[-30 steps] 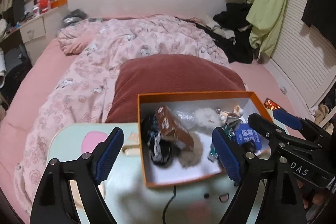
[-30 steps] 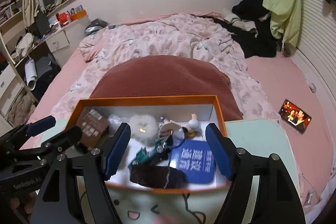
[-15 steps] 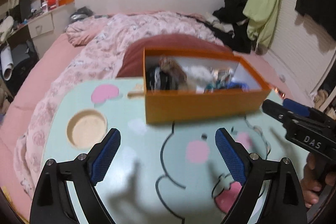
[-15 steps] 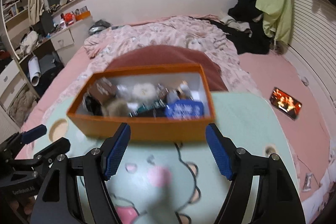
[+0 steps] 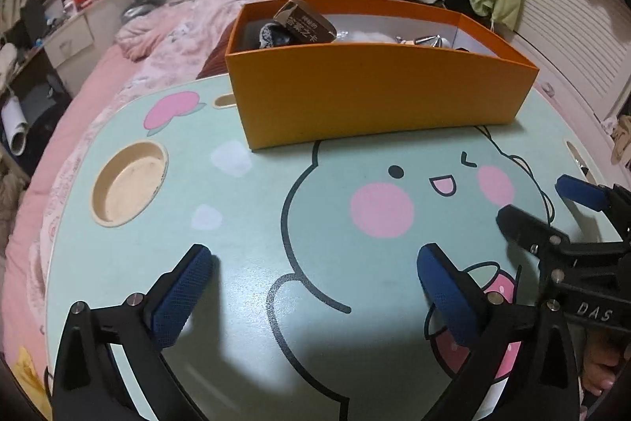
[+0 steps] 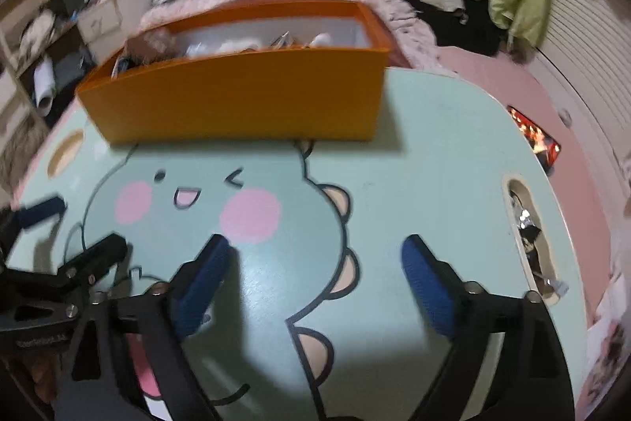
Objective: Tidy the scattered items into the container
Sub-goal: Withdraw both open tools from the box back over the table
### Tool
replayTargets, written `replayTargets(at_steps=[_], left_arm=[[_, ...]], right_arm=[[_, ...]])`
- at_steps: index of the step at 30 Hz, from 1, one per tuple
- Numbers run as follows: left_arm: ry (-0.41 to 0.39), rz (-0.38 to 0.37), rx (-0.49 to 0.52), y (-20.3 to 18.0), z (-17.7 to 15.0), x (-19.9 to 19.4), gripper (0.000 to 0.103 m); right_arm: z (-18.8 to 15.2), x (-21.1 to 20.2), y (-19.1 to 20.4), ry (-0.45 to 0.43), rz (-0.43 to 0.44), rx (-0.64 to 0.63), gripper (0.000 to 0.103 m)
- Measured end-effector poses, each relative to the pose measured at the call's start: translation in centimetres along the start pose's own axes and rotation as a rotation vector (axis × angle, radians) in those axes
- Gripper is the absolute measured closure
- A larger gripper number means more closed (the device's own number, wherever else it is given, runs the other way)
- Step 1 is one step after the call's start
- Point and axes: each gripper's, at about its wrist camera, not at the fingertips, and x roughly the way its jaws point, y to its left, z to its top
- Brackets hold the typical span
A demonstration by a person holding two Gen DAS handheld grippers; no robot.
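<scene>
On the pink bed [image 5: 98, 73], a mint cartoon table [image 5: 244, 223] carries an orange box [image 5: 374, 97].

Bare mint table [image 5: 244, 223] gives free passage; only the orange box [image 5: 374, 97] blocks its far edge.

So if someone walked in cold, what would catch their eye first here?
Probably the bright orange box at the far side of the mint-green lap table, crammed with small items. Next, the table's printed cartoon dinosaur face with pink cheeks. Both the left gripper and right gripper hover over it, jaws opening, nothing between them.
</scene>
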Motion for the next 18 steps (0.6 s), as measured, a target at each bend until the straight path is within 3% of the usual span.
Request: replayTargets(at_steps=[3,18], left_arm=[[0.0,0.001,0.0,0.08,-0.16,-0.06,0.0],[-0.002,0.003,0.001,0.09,-0.25,-0.02,0.0]], right_arm=[[-0.08,0.3,-0.02,0.013,-0.004,0.002,0.0],[-0.32,0.44,-0.12,0.01,-0.009,0.006,0.0]])
